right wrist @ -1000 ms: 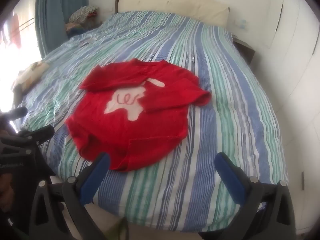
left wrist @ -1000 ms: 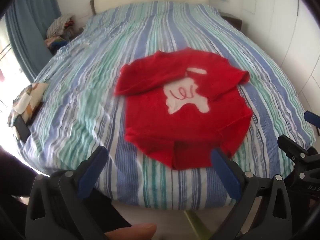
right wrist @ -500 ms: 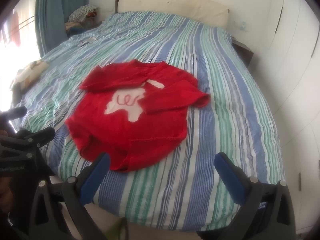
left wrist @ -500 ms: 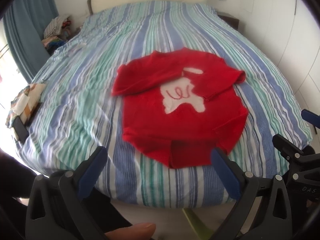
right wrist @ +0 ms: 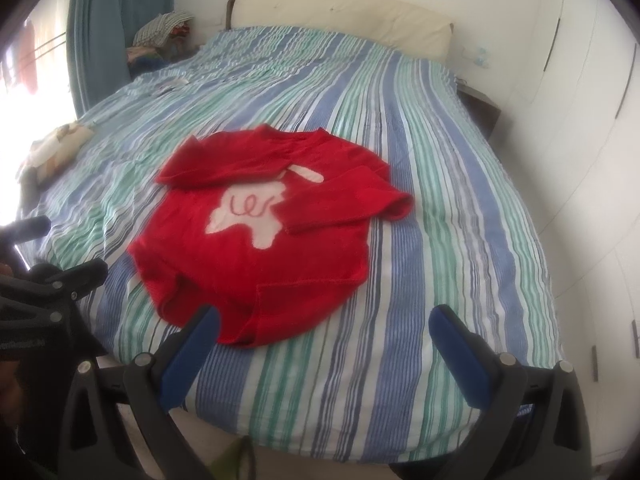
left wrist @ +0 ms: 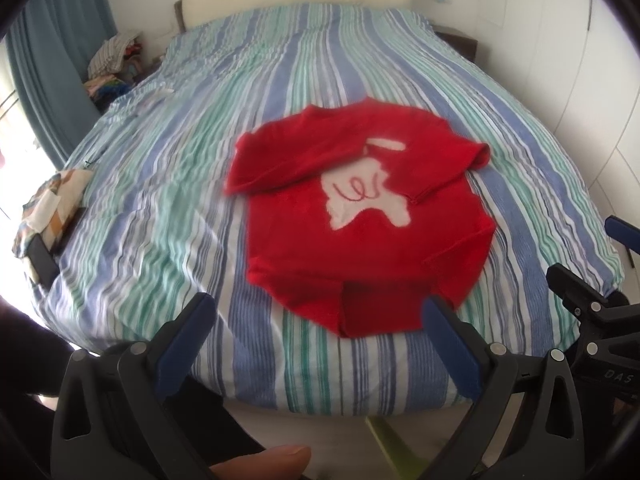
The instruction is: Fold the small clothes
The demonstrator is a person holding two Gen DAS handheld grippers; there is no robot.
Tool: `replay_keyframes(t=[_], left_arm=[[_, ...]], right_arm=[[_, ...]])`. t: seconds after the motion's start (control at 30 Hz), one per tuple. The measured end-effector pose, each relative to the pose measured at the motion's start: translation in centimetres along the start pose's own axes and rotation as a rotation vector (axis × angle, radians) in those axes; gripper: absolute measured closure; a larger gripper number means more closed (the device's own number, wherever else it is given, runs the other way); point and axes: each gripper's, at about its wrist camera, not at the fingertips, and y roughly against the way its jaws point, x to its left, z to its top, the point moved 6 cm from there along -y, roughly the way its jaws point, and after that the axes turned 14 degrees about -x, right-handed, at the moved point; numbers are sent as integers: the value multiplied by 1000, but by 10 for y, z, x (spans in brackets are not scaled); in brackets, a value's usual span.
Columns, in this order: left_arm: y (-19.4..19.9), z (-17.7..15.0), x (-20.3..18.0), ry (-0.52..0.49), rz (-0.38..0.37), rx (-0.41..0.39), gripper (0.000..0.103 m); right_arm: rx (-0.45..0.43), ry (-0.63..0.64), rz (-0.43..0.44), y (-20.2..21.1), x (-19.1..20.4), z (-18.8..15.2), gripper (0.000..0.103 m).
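Observation:
A small red sweater (left wrist: 360, 216) with a white animal patch lies flat on the striped bed (left wrist: 160, 208), both sleeves folded in across its chest. It also shows in the right wrist view (right wrist: 264, 232). My left gripper (left wrist: 320, 316) is open and empty, held above the bed's near edge just short of the sweater's hem. My right gripper (right wrist: 324, 320) is open and empty, near the hem's right side. Each gripper shows at the edge of the other's view.
A folded patterned cloth (left wrist: 52, 204) and a dark flat object lie at the bed's left edge. A pile of clothes (left wrist: 116, 64) sits by the blue curtain (left wrist: 52, 60). White cupboards (right wrist: 592, 160) stand on the right. A cream headboard (right wrist: 340, 12) is at the far end.
Both grippers have drifted slightly back from the bed and stay open. The sweater has not moved.

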Motion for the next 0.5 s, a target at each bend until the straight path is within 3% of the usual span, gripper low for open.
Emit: replay_keyframes(t=[0.5], left_arm=[[-1,-3,9,11,11,8,0]], right_arm=[[-1,-5,-9,0,-2,-1,0]])
